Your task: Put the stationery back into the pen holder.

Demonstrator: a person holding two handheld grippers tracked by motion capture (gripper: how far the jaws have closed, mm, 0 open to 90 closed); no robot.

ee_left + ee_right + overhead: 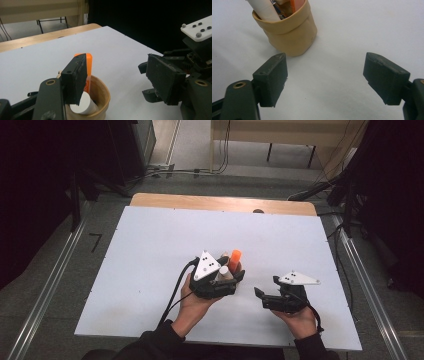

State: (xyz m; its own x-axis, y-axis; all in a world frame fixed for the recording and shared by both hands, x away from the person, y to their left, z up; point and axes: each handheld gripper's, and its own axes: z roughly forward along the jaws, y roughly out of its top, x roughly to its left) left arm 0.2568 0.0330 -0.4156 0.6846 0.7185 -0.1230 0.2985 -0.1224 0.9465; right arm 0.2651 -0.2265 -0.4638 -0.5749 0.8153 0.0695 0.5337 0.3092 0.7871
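A tan cup (229, 268) stands on the white board (150, 250), holding an orange marker (235, 256) and a white tube (224, 270). My left gripper (231, 276) hovers over the cup with its jaws spread. In the left gripper view the cup (101, 96) sits under the left jaw, with the marker (89, 65) and tube (83, 103) inside; nothing is pressed between the pads of this gripper (120, 75). My right gripper (265, 287) rests to the right, open and empty. In its own view that gripper (328, 75) faces the cup (292, 35) from a short way off.
The board lies on a wooden table whose far edge (200, 201) shows beyond it. Grey floor with metal rails (45, 285) runs along both sides. Cables and table legs sit at the back. The right gripper's white marker plate (197, 30) shows in the left gripper view.
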